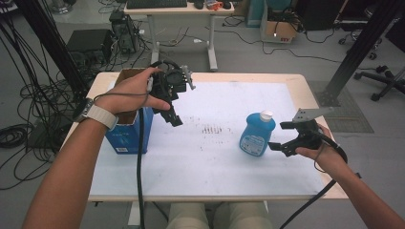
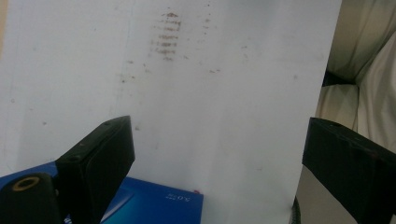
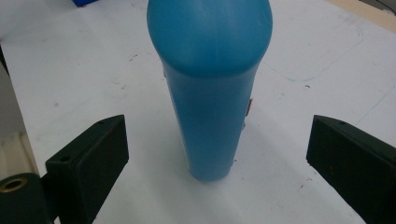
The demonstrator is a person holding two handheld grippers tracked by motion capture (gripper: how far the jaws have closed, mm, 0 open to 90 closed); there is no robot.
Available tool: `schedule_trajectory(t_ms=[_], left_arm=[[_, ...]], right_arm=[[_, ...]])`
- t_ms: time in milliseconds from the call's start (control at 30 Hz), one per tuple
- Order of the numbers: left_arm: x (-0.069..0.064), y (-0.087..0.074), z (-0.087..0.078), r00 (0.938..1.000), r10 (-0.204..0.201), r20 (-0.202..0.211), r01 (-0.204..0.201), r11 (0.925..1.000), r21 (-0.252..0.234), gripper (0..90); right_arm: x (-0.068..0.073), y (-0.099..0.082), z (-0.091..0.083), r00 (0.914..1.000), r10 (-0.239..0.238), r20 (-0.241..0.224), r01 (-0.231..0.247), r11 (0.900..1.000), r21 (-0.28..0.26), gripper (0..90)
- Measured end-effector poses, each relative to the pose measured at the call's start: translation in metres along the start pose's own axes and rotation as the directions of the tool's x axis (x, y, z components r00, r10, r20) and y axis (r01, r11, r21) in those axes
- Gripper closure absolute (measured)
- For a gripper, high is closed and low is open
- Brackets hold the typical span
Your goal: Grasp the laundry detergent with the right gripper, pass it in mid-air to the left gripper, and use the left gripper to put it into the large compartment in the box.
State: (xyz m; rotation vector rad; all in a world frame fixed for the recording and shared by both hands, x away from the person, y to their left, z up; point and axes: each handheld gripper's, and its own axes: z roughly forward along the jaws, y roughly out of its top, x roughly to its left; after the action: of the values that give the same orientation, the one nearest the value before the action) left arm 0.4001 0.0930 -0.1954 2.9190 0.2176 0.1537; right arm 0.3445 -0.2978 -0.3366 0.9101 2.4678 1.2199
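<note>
One bottle [image 1: 257, 134] stands upright on the table [image 1: 200, 157], its long axis vertical and its white cap up, well to the right of one blue box [image 1: 129, 133]. The right gripper [image 1: 282, 136] sits just right of the bottle, jaws spread wide and level with its body, not touching. The left gripper [image 1: 173, 117] hangs over the box's right edge, jaws spread too, holding nothing.
</note>
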Motion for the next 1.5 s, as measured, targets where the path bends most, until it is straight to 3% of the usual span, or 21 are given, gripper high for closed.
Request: schedule_trajectory(t_ms=[1500], left_arm=[[-0.0007, -0.0020, 0.0008, 1.0000, -0.008, 0.002, 0.008, 1.0000, -0.001, 9.6]], right_arm=[[0.0019, 0.0006, -0.0009, 0.9999, 0.001, -0.017, -0.001, 0.9999, -0.017, 5.5]])
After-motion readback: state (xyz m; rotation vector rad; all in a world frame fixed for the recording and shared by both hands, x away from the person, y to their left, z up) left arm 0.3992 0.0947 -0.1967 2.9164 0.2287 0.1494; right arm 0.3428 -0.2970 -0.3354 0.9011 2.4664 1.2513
